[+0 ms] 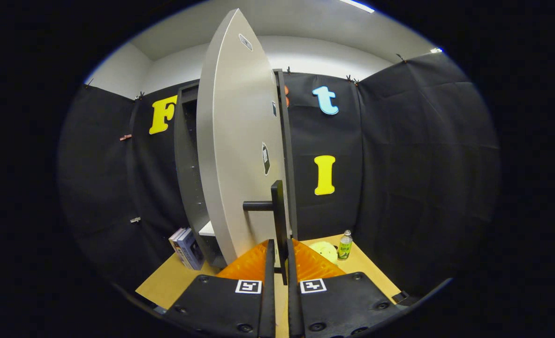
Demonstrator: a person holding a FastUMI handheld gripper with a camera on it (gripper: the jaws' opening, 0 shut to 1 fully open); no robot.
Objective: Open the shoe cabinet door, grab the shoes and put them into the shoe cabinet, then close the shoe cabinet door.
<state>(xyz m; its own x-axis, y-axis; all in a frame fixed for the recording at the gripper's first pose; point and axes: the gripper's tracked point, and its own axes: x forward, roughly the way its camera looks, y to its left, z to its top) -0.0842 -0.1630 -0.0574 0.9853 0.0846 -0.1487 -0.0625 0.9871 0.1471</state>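
Note:
The shoe cabinet (189, 169) is a tall dark grey box standing on the wooden table (169, 281). Its pale door (235, 155) is swung partly open toward me, so I see it nearly edge-on, with a dark gap into the cabinet beside it. A black vertical bar handle (278, 206) sticks out from the door on a short horizontal post. My gripper (280, 246) is shut on the lower end of this handle, one finger on each side of the bar. A white shelf edge (207, 229) shows low inside the cabinet.
Several books (186, 247) stand upright beside the cabinet's foot. Beyond the fingers stand a small green-labelled bottle (345, 245) and a pale yellow round object (324, 251). Black cloth walls close in behind the table.

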